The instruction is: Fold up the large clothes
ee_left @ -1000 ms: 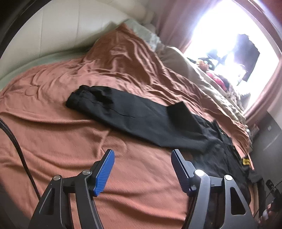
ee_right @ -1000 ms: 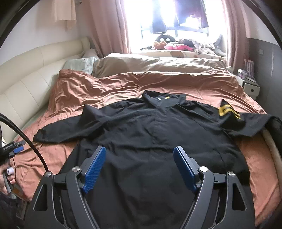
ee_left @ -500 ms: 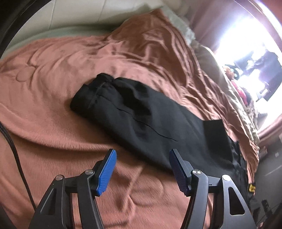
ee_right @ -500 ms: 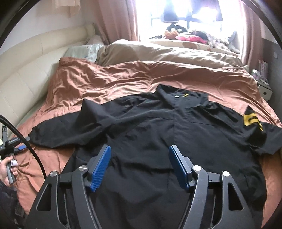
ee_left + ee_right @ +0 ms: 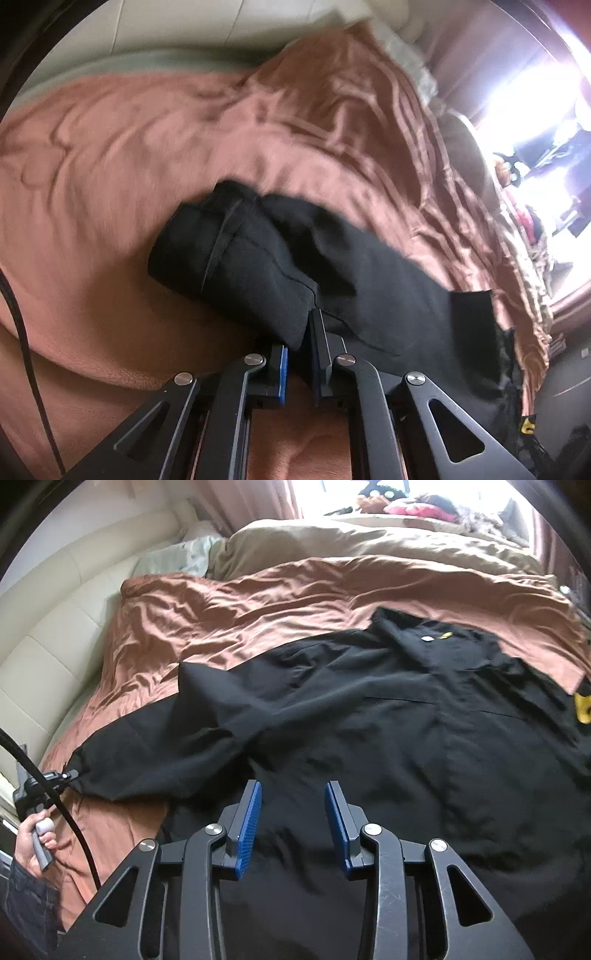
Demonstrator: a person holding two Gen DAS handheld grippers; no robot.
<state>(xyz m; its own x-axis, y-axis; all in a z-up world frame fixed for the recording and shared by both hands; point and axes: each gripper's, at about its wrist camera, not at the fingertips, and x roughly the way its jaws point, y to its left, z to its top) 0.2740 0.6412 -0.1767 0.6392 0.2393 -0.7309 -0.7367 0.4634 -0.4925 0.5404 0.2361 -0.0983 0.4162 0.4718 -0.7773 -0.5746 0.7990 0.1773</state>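
**A:** so where's the shirt at right now?

**B:** I've got the black shirt (image 5: 388,738) spread out flat on the rust-brown bedspread (image 5: 258,602), collar pointing to the far side toward the window, and one long sleeve (image 5: 258,258) stretched way out to the left. There's a yellow patch (image 5: 583,709) on the other sleeve at the far right edge of my right cam.

**A:** and your grippers?

**B:** My left gripper (image 5: 297,354) is clamped down on the near edge of that sleeve, close to the cuff end. The blue pads (image 5: 283,373) are nearly together with black fabric squeezed between them. From the right cam I can actually see the left gripper (image 5: 55,777) out at the sleeve tip on the left, with my hand (image 5: 33,838) wrapped around its handle and a black cable (image 5: 55,794) running across it.

**A:** right one grabbing anything?

**B:** Nope, my right gripper (image 5: 293,823) is released, fingers apart, hovering over the lower middle of the shirt body. Can't tell if the tips are touching the cloth or just above it.

**A:** anything else on the bed?

**B:** A beige duvet (image 5: 369,542) bunched up on the far side, and a cream padded headboard (image 5: 55,627) off to the left. Left cam's pretty blurry.
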